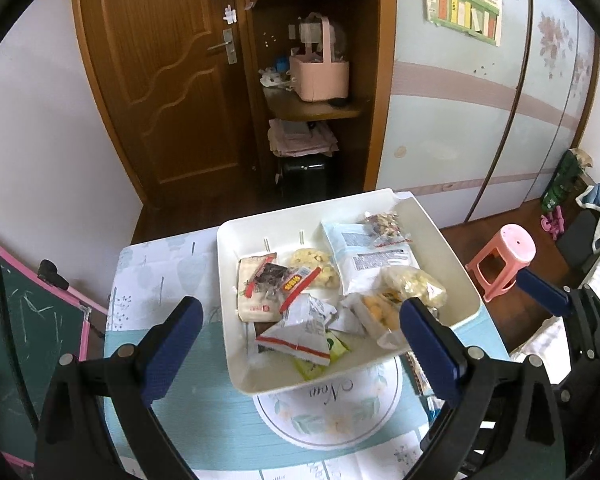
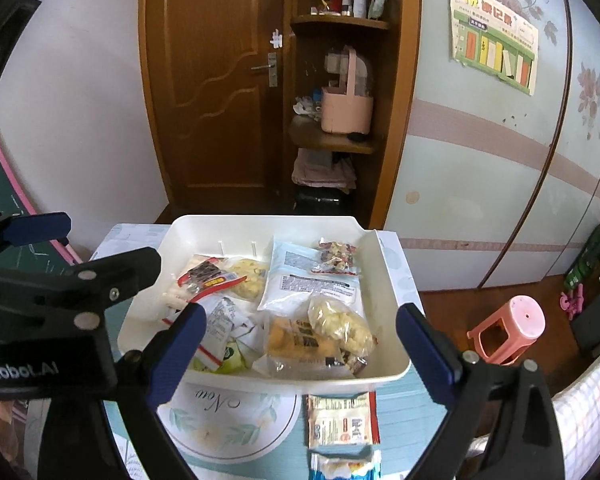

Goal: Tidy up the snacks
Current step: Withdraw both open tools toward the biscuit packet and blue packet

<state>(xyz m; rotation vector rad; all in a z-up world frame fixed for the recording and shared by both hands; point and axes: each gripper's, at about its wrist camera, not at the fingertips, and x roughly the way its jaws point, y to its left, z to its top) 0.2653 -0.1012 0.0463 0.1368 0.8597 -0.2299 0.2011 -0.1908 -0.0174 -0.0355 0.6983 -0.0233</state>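
Note:
A white tray (image 1: 456, 256) sits on the small table and holds several snack packets, among them a pale blue-white pouch (image 1: 360, 256), a bag of yellow puffs (image 1: 416, 284) and a white triangular packet (image 1: 300, 332). The tray also shows in the right wrist view (image 2: 384, 280). My left gripper (image 1: 300, 344) is open and empty, above the tray's near edge. My right gripper (image 2: 300, 344) is open and empty, above the tray's near edge. Two packets lie on the table in front of the tray: a red-and-white one (image 2: 342, 418) and a blue one (image 2: 346, 466).
The table (image 1: 172, 380) has a teal cloth with a round floral print (image 2: 228, 424). A pink stool (image 1: 504, 256) stands on the floor to the right. A wooden door (image 1: 172, 72) and shelves with a pink basket (image 1: 320, 76) are behind. A green board (image 1: 24, 320) stands at left.

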